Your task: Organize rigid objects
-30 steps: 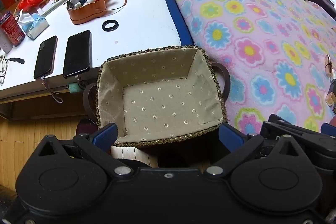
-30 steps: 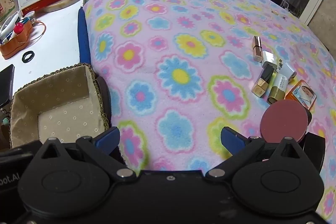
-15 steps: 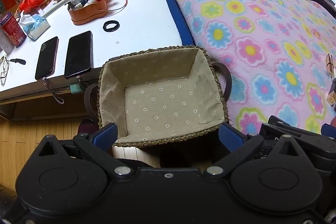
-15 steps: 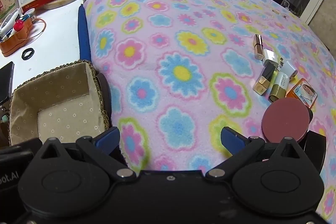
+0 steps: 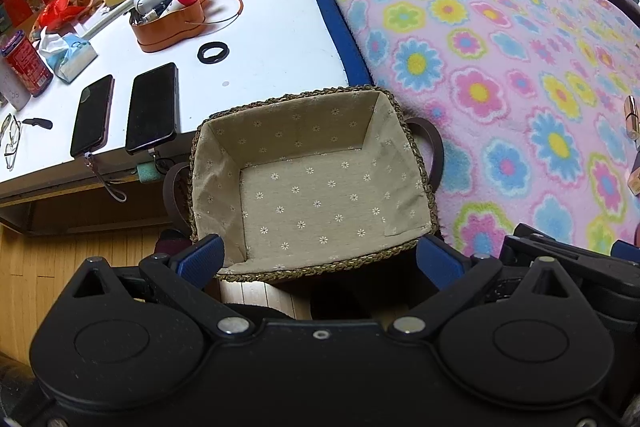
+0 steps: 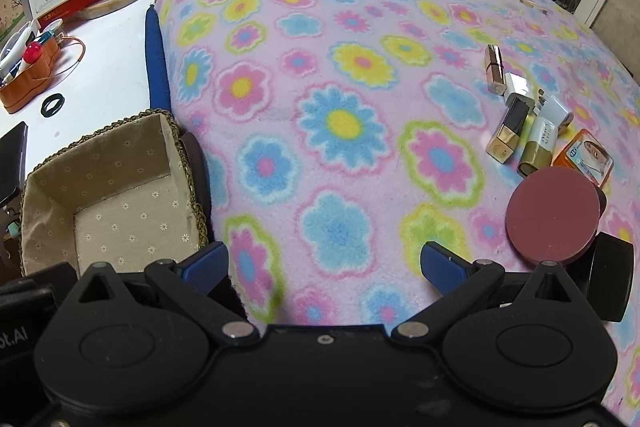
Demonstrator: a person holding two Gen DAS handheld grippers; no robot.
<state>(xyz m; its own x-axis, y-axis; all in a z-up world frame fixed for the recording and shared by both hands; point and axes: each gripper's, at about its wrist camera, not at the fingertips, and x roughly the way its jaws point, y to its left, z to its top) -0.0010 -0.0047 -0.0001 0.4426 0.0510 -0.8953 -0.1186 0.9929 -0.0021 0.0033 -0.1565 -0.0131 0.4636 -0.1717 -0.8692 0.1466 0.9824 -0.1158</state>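
Basket [image 5: 316, 195]: lined, woven rim, nothing in it; sits at the blanket's [image 6: 344, 123] left edge, beside the white table [image 5: 272, 39].

Cosmetics cluster, right side of blanket, well apart from basket:
- Gold lipstick [image 6: 494, 68], black-and-gold tube [image 6: 509, 129], white-and-gold tube [image 6: 538, 147], all lying flat. Likely light, stiff and slick; best taken across the barrel, mid-length.
- Round compact [image 6: 554, 220], flat, lid smooth. Likely slippery; grip across the rim.
- Orange packet [image 6: 588, 155], touching the compact. Probably light.

Left gripper [image 5: 318, 257]: spread wide, empty, over basket's near rim.
Right gripper [image 6: 324, 267]: spread wide, empty, above blanket.
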